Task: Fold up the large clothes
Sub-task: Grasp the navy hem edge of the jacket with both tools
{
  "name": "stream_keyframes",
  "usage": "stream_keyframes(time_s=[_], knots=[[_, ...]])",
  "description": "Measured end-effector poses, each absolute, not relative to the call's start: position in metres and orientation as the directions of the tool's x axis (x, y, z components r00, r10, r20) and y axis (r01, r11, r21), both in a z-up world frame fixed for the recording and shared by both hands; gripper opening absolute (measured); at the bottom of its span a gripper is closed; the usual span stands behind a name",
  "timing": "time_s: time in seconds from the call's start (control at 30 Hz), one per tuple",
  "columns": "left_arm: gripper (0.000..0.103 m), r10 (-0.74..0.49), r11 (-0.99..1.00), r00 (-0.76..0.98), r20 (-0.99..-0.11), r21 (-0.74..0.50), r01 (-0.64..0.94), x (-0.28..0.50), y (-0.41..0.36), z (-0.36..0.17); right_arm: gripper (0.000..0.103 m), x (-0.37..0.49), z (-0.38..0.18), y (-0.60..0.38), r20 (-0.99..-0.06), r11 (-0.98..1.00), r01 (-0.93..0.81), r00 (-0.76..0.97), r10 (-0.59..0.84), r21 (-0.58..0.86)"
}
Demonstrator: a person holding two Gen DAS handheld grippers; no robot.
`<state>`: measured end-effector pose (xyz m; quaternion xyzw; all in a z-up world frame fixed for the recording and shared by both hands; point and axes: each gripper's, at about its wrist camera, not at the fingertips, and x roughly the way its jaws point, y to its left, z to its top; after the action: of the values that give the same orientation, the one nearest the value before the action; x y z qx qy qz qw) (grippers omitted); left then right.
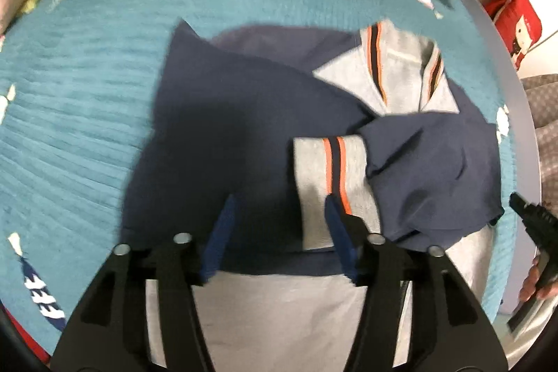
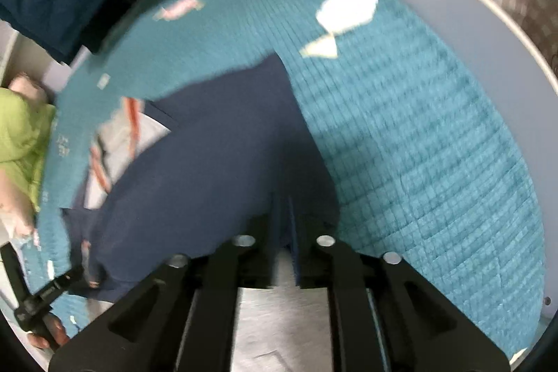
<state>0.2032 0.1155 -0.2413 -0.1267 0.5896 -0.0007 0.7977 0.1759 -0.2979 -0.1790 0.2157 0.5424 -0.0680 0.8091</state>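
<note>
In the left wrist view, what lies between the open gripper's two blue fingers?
Only navy fabric of the garment. The left gripper hangs open over it; the grey striped cuff overlaps only the right-hand finger.

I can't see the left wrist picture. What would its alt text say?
A navy and grey garment with orange-striped cuffs lies partly folded on a teal quilted bedspread. The open left gripper hovers over it, blue fingers spread wide, holding nothing. The image is slightly blurred.
</note>
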Motion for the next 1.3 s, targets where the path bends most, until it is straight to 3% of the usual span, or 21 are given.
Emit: stream_keyframes(time_s=[0.03, 0.07, 0.5, 0.8, 0.87, 0.93, 1.0, 1.07, 1.1, 1.13, 1.3], knots=[[0.06, -0.137, 0.97, 0.316, -0.939, -0.192, -0.148, 0.203, 0.119, -0.236, 0.062, 0.177, -0.171, -0.299, -0.897, 0.897, 0.343, 0.427, 0.115, 0.278], [0.066, -0.124, 0.972, 0.326, -0.937, -0.181, -0.151, 0.205, 0.124, -0.23, 0.064, 0.179, -0.163, -0.301, -0.887, 0.903, 0.337, 0.451, 0.095, 0.268], [0.068, -0.097, 0.939, 0.327, -0.94, -0.195, -0.283, 0.281, 0.196, -0.232, 0.067, 0.265, -0.164, -0.323, -0.914, 0.934, 0.309, 0.403, 0.043, 0.18], [0.071, -0.175, 0.913, 0.292, -0.94, -0.266, -0.309, 0.328, 0.215, -0.276, 0.067, 0.322, -0.211, -0.34, -0.952, 0.918, 0.356, 0.3, 0.063, 0.173], [0.063, -0.213, 0.898, 0.266, -0.94, -0.296, -0.326, 0.332, 0.213, -0.289, 0.067, 0.33, -0.224, -0.341, -0.961, 0.911, 0.376, 0.267, 0.068, 0.169], [0.057, -0.162, 0.906, 0.261, -0.952, -0.248, -0.343, 0.332, 0.209, -0.293, 0.067, 0.336, -0.236, -0.341, -0.963, 0.905, 0.382, 0.253, 0.092, 0.187], [0.041, -0.106, 0.928, 0.272, -0.957, -0.193, -0.319, 0.331, 0.201, -0.29, 0.067, 0.341, -0.248, -0.341, -0.972, 0.898, 0.403, 0.218, 0.092, 0.176], [0.019, -0.117, 0.923, 0.277, -0.954, -0.207, -0.324, 0.33, 0.203, -0.288, 0.058, 0.344, -0.251, -0.334, -0.977, 0.913, 0.391, 0.21, 0.034, 0.116], [0.014, -0.139, 0.915, 0.282, -0.949, -0.232, -0.329, 0.329, 0.205, -0.287, 0.031, 0.345, -0.249, -0.33, -0.978, 0.925, 0.37, 0.211, 0.007, 0.087], [0.013, -0.16, 0.907, 0.285, -0.945, -0.255, -0.336, 0.329, 0.208, -0.285, 0.012, 0.345, -0.247, -0.326, -0.976, 0.937, 0.338, 0.218, 0.019, 0.093], [0.011, -0.173, 0.895, 0.296, -0.939, -0.275, -0.351, 0.329, 0.213, -0.279, 0.006, 0.337, -0.23, -0.325, -0.962, 0.938, 0.318, 0.266, 0.053, 0.139]])
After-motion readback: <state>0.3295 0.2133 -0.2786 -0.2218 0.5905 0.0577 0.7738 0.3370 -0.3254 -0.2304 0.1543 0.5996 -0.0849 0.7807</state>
